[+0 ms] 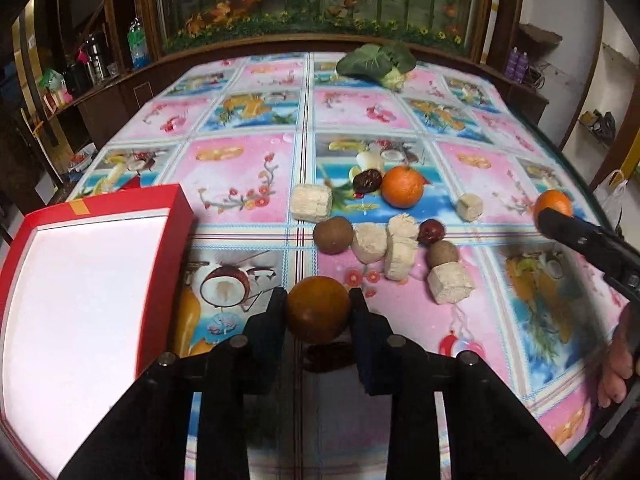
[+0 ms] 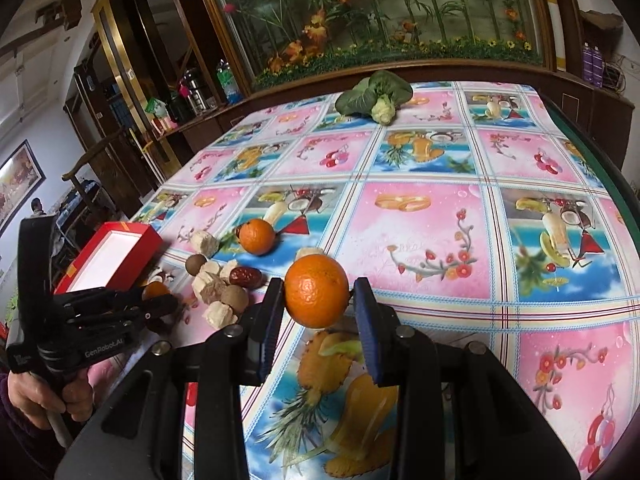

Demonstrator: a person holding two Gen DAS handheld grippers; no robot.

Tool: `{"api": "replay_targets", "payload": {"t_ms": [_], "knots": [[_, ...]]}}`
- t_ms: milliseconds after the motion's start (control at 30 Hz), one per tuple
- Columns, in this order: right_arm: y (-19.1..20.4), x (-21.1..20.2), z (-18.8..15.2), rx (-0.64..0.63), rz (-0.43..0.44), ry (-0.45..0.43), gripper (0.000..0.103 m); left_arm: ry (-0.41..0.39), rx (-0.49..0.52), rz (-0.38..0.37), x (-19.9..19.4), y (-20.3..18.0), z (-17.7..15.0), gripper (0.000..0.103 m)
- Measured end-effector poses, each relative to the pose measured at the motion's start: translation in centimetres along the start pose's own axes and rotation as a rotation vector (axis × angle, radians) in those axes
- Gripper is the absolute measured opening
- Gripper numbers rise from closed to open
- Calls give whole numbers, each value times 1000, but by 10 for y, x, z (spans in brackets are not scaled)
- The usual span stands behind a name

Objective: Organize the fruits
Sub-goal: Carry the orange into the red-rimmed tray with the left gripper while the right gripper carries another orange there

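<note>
My left gripper [image 1: 318, 312] is clenched on a dull orange fruit [image 1: 318, 308], one pad on each side of it, low over the tablecloth [image 1: 240, 168]; a dark red date [image 1: 326, 356] lies just below the fruit, between the fingers; to the left, just beside this gripper, sits the red box [image 1: 160, 240] with its bare white inside; my right gripper [image 2: 318, 300] grasps a bright orange [image 2: 317, 291], lifted clear of the cloth above a printed pineapple, well to the right of the pile; in the left view that orange [image 1: 554, 204] shows at the right edge behind the right gripper's dark tip [image 1: 552, 220]; beyond my left gripper lies the pile: a brown kiwi [image 1: 333, 235], several pale chunks [image 1: 370, 242] touching one another, a second date [image 1: 430, 232], a smaller brown fruit [image 1: 442, 254] resting against another pale chunk [image 1: 450, 284]; farther off a third orange [image 1: 402, 186] sits beside a dark date [image 1: 368, 180], with a pale block [image 1: 311, 202] to its left and a small chunk [image 1: 470, 207] apart to the right; at the far edge of the table lies a leafy green vegetable [image 1: 376, 62]; behind it stands a glass case of flowers [image 1: 320, 0]; my left hand [image 2: 44, 392] grips its handle at the near left of the right view.
</note>
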State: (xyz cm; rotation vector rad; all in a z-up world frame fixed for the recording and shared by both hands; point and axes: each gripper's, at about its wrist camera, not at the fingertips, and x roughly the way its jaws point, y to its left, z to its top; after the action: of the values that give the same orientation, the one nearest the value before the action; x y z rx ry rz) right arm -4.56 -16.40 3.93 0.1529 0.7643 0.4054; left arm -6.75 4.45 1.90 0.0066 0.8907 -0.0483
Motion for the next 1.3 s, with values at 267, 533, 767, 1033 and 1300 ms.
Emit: {"api": "replay_targets", "payload": {"t_ms": [267, 533, 767, 1033, 1300], "knots": [[-4, -2, 2, 8, -21, -22, 37, -120, -47, 0, -59, 20, -8, 30], [-2, -3, -1, -19, -59, -42, 37, -186, -117, 165, -95, 69, -30, 30], [36, -6, -6, -97, -44, -52, 37, -154, -167, 288, -89, 109, -47, 30], [152, 20, -17, -122, 261, 23, 38, -146, -184, 363, -93, 135, -64, 30], [237, 53, -27, -193, 372, 89, 38, -117, -218, 393, -87, 160, -77, 30]]}}
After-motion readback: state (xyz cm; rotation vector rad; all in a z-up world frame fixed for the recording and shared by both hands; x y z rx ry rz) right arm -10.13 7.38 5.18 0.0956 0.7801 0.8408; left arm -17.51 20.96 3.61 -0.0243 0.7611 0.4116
